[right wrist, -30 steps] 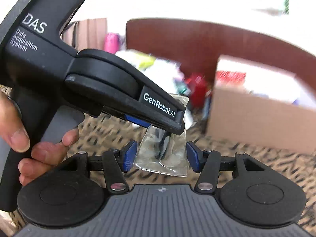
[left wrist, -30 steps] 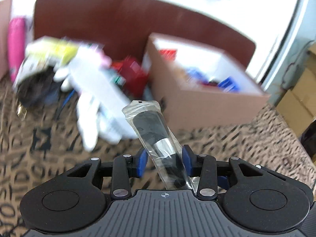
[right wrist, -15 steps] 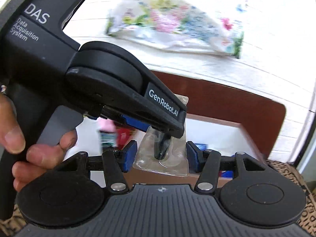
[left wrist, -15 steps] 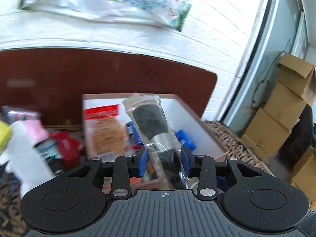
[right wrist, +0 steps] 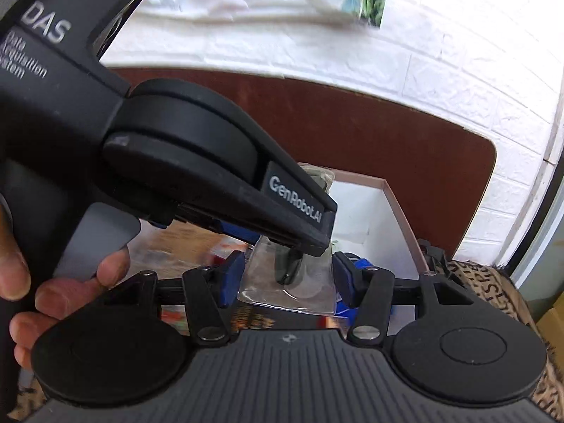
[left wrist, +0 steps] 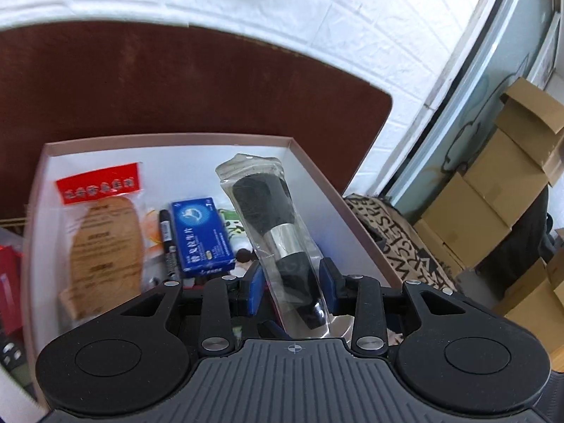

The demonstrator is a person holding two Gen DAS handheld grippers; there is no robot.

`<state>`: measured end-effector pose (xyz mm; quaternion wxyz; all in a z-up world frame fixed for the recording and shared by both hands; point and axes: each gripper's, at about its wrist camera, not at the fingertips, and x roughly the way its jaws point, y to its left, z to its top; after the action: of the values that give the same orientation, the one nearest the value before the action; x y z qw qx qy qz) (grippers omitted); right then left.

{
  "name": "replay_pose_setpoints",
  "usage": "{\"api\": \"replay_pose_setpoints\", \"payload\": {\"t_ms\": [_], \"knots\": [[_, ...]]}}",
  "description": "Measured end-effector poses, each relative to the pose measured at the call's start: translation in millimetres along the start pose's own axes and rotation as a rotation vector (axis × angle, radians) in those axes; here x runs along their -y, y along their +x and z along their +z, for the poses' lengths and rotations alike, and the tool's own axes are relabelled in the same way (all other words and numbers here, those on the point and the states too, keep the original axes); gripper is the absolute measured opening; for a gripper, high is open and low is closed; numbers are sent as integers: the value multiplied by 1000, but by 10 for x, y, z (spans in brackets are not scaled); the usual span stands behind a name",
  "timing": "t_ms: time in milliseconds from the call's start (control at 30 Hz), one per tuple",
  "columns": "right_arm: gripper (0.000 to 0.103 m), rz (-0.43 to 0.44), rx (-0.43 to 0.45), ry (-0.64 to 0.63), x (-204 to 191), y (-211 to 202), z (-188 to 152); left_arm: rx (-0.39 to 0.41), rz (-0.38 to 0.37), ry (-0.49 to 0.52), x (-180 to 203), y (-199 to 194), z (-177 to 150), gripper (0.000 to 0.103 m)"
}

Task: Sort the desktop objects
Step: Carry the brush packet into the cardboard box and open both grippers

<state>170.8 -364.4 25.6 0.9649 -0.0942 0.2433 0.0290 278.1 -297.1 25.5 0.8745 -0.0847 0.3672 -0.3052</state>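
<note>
While the left tool [left wrist: 290, 287] is gripping the bagged brush [left wrist: 271, 232] over the box's [left wrist: 317, 176] right side, lowering before releasing is advisable, aiming past the blue pack [left wrist: 201, 236]. The right tool [right wrist: 287, 282] is hanging released around the bag end.

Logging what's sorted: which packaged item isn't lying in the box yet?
The bagged black brush, held by the left tongs above the box; the red-labelled packet and blue carton lie inside.
</note>
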Motion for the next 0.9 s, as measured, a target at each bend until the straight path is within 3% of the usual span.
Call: {"api": "replay_pose_setpoints", "payload": {"t_ms": [133,200,267,333,400,500,900], "knots": [[60,-25,-49,-16,122,301,60,-21,-5,1,-72,305,132,40],[62,-38,-73,-5,189,467,106,-32,-3,2,-104,437,207,49],[63,-50,-112,-4,231,617,136,-23,23,-9,-143,501,256,83],[72,-72,-138,-22,238,711,134,12,25,-25,-181,449,260,103],[90,-80,-119,-36,232,691,93,61,-7,-11,-205,340,228,103],[97,-101,-95,-54,203,600,-1,55,3,44,-176,243,193,103],[102,-131,-10,-26,152,7,-217,120,89,145,44,-210,-109,103]]}}
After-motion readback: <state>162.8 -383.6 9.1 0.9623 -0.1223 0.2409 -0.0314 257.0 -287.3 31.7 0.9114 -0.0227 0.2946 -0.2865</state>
